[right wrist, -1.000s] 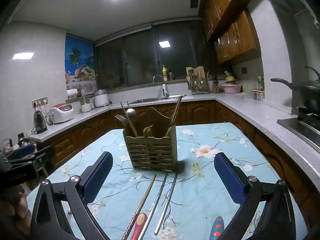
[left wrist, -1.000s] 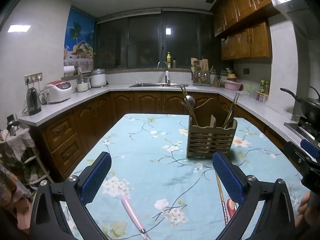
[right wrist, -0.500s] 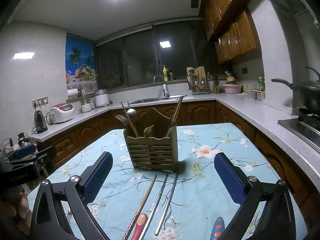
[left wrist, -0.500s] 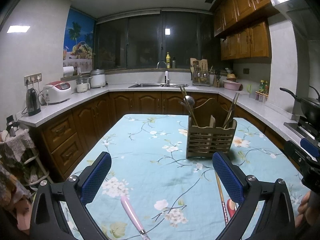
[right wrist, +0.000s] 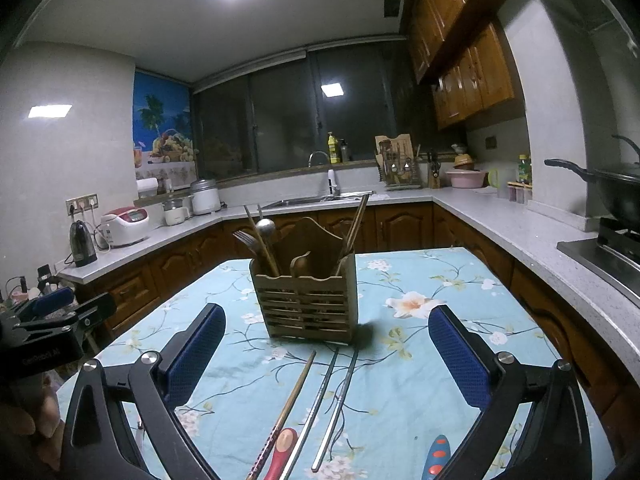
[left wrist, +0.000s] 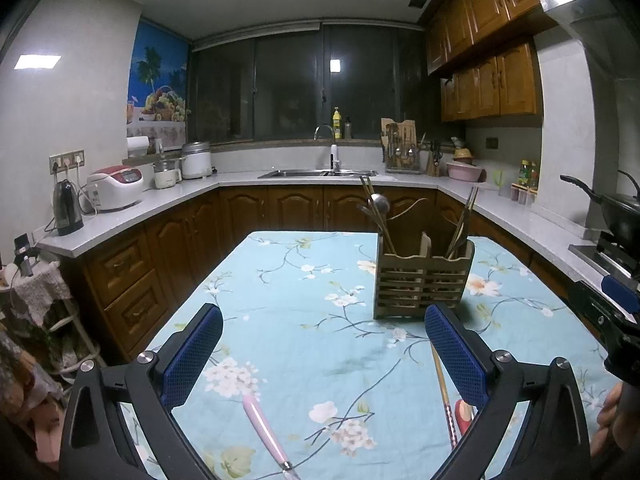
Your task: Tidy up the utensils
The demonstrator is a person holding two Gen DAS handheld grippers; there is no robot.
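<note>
A slatted wooden utensil holder (left wrist: 423,280) (right wrist: 306,304) stands on the floral blue tablecloth, with a fork, a spoon and chopsticks upright in it. My left gripper (left wrist: 323,342) is open above the cloth, and a pink-handled utensil (left wrist: 264,426) lies between its fingers. A wooden chopstick (left wrist: 443,392) and a red handle (left wrist: 464,410) lie by its right finger. My right gripper (right wrist: 326,346) is open too. In front of it lie a wooden chopstick (right wrist: 288,404), two metal chopsticks (right wrist: 328,396), a red-handled utensil (right wrist: 282,452) and a blue-handled one (right wrist: 436,454).
The table (left wrist: 304,300) fills the middle of a U-shaped kitchen. Counters hold a kettle (left wrist: 67,208), a rice cooker (left wrist: 116,186), a sink (left wrist: 320,173) and a wok (left wrist: 616,208) on the stove at right. A person's hand (left wrist: 610,416) shows at the right edge.
The right wrist view has come slightly closer to the holder. The left gripper has barely moved. Both grippers stay open.
</note>
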